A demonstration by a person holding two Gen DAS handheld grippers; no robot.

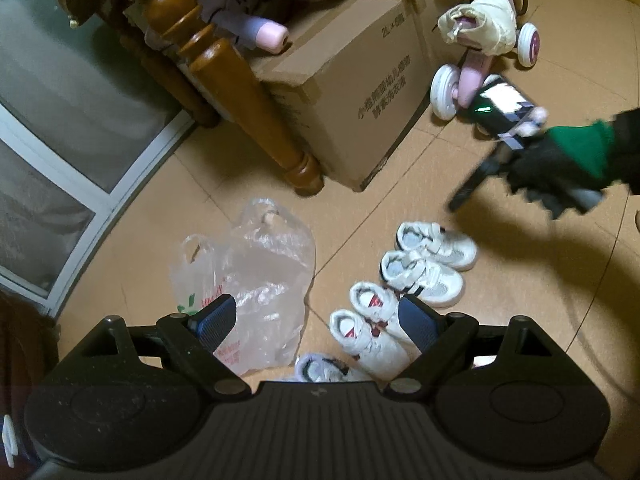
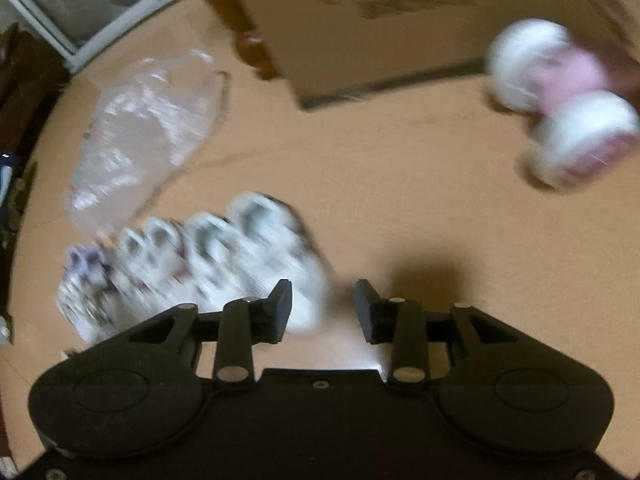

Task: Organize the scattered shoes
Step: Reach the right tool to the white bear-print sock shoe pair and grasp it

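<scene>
While both grippers hang empty, the left gripper (image 1: 316, 320) wide apart and the right gripper (image 2: 323, 306) partly parted, white shoes (image 1: 404, 292) sit rowed on the floor (image 1: 380, 208) right of a plastic bag (image 1: 252, 276).

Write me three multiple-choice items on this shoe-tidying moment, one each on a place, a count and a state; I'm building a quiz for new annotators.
1. Where does the plastic bag lie?
A. On the cardboard box
B. On the floor, left of the shoe row
C. Inside the scooter

2. How many white sneakers with red trim show in the left wrist view?
A. Two
B. Four
C. None

3. What state is the left hand-held gripper in?
A. Shut on a shoe
B. Shut on the bag
C. Open, holding nothing

Answers: B, the bag rests on the floor beside the row; A, one red-trimmed pair sits next to the white-and-navy pair; C, its fingers stand wide apart with nothing between them.
</scene>
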